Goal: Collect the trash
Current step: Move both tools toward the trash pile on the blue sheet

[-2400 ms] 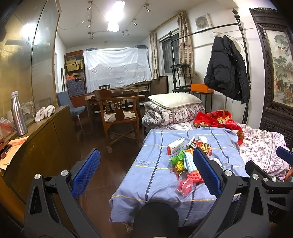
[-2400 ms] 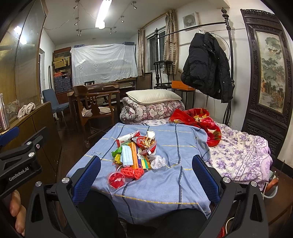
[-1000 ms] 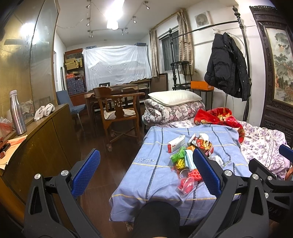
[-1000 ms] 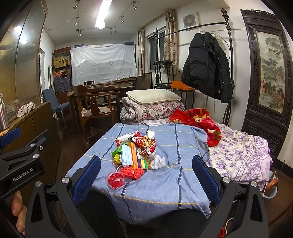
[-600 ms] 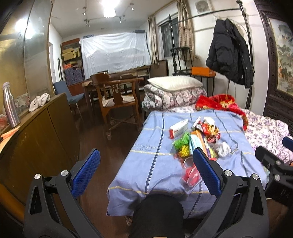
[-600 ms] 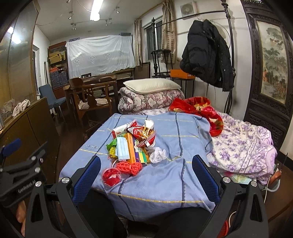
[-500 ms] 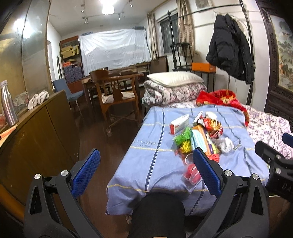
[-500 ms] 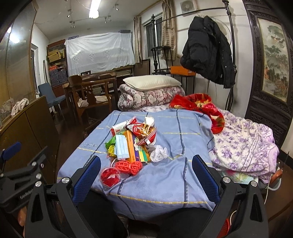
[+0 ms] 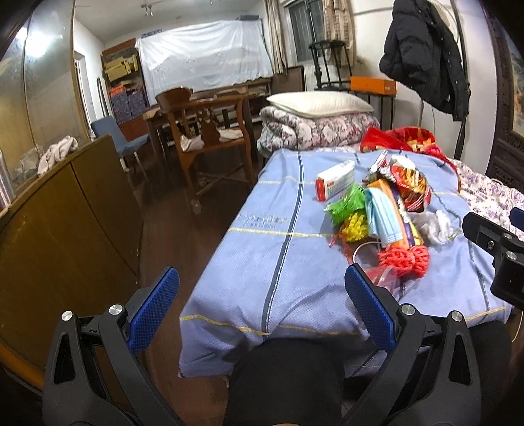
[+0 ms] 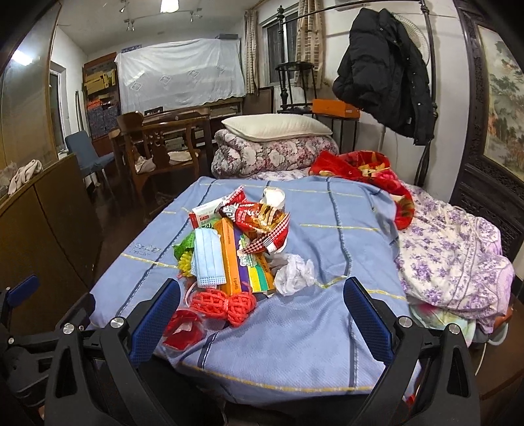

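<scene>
- the trash pile (image 10: 239, 249) sits in the middle of the blue sheet (image 10: 327, 321), nothing picked yet.
- my right gripper (image 10: 262, 314) and left gripper (image 9: 258, 304) both hang spread and empty.
- i'd start with the near red netting (image 10: 226, 303), pinching it low.

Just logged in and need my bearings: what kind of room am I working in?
Most likely a lived-in bedroom that doubles as storage: a bed with a pillow on folded quilts, a coat hung nearby, and a wooden chair.

Place: home bedroom | Signs: bed (image 10: 314, 321) with pillow (image 10: 275, 127), folded quilt (image 10: 271, 157), hanging coat (image 10: 383, 72), wooden chair (image 9: 209, 131), curtained window (image 9: 304, 29)
</scene>
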